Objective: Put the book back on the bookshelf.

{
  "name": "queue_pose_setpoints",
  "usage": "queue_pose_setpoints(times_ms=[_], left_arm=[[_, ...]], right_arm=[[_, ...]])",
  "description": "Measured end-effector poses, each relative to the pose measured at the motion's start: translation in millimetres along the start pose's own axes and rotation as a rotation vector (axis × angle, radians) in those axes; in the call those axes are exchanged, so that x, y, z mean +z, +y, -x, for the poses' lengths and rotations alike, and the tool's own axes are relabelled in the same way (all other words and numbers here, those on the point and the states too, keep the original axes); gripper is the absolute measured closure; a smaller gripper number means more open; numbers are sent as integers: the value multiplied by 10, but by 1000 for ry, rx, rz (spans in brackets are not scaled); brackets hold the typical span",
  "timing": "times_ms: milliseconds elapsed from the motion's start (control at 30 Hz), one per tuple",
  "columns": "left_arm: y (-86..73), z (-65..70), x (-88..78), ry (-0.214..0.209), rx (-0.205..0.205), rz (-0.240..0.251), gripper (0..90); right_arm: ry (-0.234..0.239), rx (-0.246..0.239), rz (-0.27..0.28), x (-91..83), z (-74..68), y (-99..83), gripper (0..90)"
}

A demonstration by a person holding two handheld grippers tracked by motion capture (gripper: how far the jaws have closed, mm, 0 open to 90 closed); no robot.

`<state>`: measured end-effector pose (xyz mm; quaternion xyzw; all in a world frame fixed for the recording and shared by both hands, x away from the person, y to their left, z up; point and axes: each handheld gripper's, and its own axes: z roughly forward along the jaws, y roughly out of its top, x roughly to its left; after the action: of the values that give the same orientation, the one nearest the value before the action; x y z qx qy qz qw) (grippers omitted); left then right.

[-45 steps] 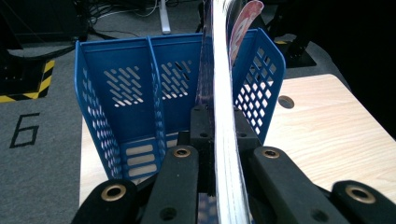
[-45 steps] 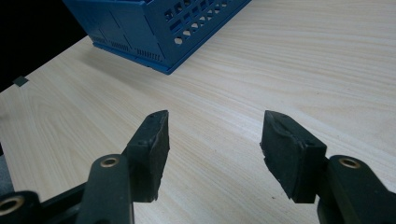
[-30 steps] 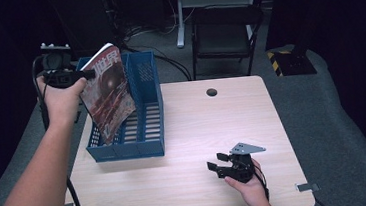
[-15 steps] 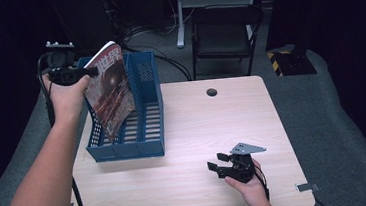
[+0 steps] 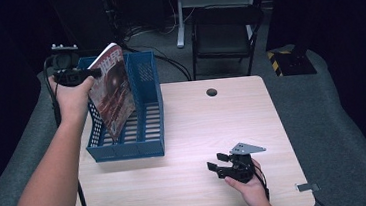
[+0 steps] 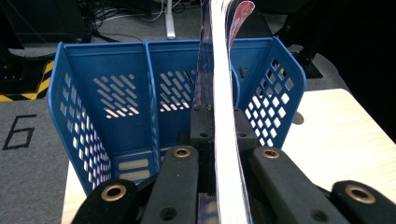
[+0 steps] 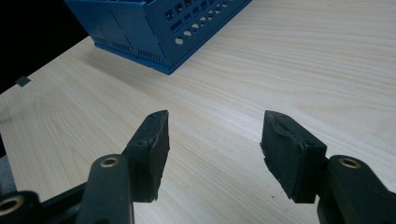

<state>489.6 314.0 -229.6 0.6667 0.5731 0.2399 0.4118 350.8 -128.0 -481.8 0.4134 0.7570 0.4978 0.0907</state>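
The person's left tool [image 5: 84, 75] is clamped on the top edge of a magazine [image 5: 115, 91], its two jaws pressed flat against either side of the pages. The magazine has a reddish cover with white characters near the top and hangs tilted, its lower corner down inside the blue file basket [image 5: 150, 136] — in the left-hand of the basket's two compartments, as seen from above. From the left tool's own camera the magazine [image 6: 223, 93] runs edge-on straight up the middle, between the black jaws, with the basket [image 6: 79, 121] and its slotted walls behind it.

The basket stands on the left part of the light wooden worktop [image 5: 213, 130], its open side facing the person and its tall back wall at the far end.

The right tool [image 5: 216, 162] rests low over the near right part of the worktop, well apart from the basket, held in a hand [image 5: 251, 187] that comes in from the bottom edge. Its jaws stand apart with nothing between them — only bare wood [image 7: 289, 60] shows through the gap, and a corner of the basket [image 7: 159, 28] lies farther off.

Beyond the worktop, a dark folding chair [image 5: 222, 29] stands on the grey floor.
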Motion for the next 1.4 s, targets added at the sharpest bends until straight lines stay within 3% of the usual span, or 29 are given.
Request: queue_pose_setpoints(times_ms=[800, 1400], left_arm=[[-178, -22, 229, 5, -16, -6, 841], [-434, -98, 430, 17, -32, -35, 841]], right_arm=[[3, -3, -1, 3, -5, 2, 415], [5, -8, -5, 4, 4, 2, 414]])
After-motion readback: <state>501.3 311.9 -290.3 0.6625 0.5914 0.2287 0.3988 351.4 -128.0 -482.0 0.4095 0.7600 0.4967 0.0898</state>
